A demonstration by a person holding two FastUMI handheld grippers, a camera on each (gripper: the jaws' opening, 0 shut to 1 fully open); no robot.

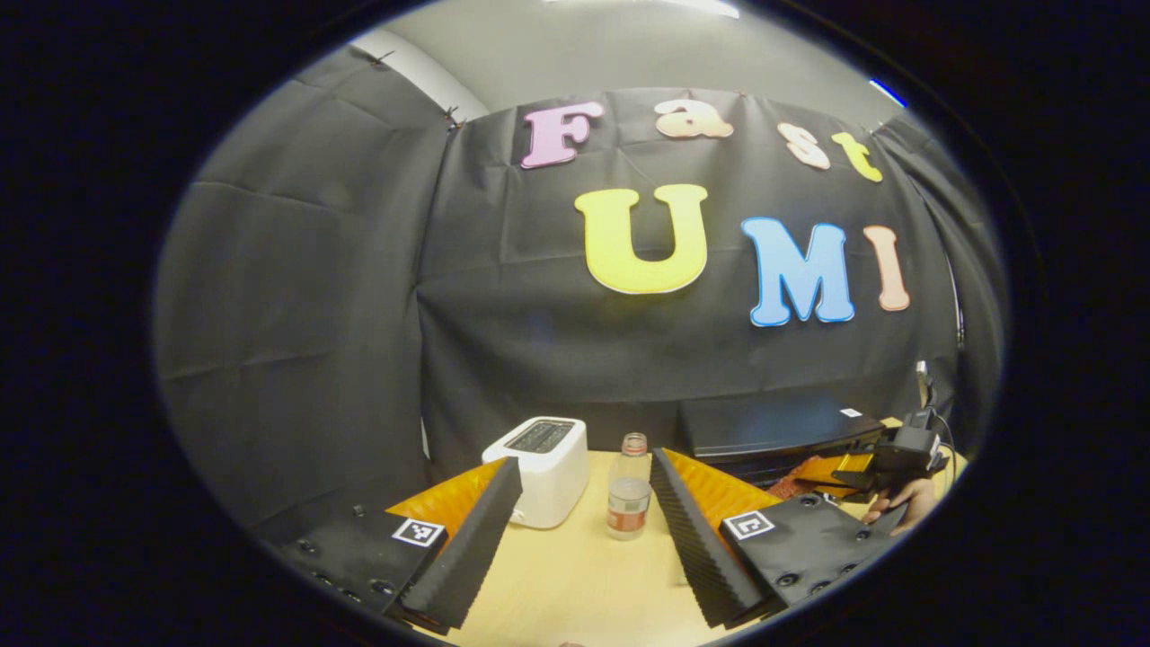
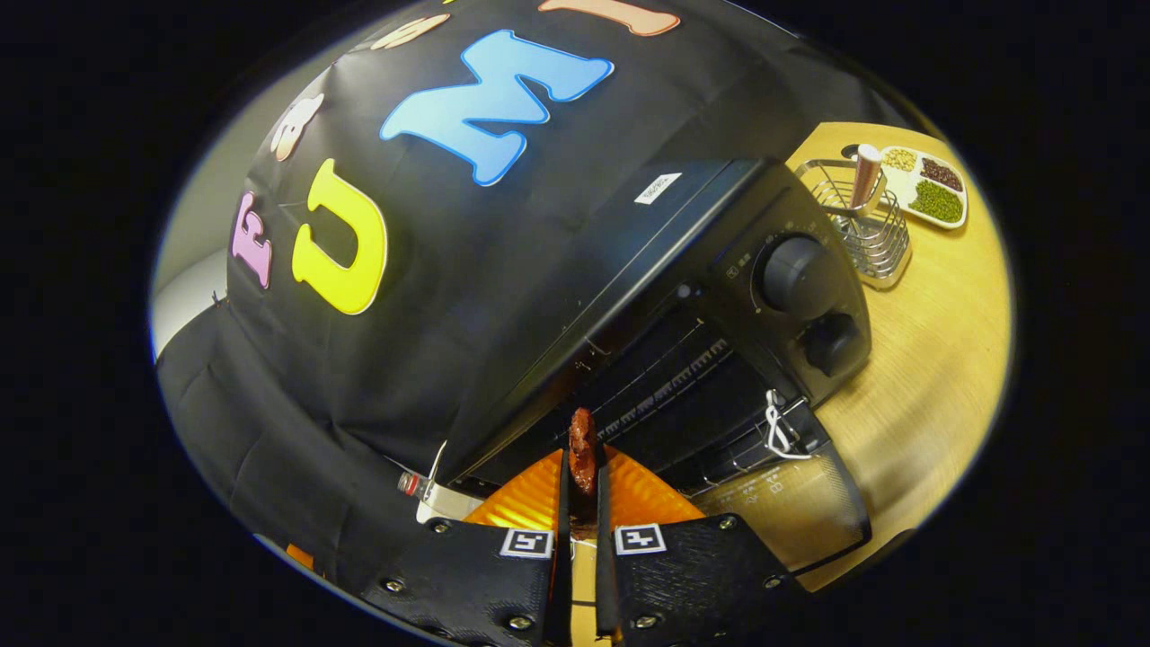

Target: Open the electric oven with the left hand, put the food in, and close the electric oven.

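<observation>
Reddish food [image 2: 582, 454] sits clamped in your right tongs [image 2: 582, 476] before the open electric oven [image 2: 719, 296], while your left tongs [image 1: 584, 530] gape apart left of it.

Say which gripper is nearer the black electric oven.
Right. The right gripper, shut on a reddish piece of food, sits at the black electric oven's open front; the left gripper hangs open farther off, by the white toaster.
</observation>
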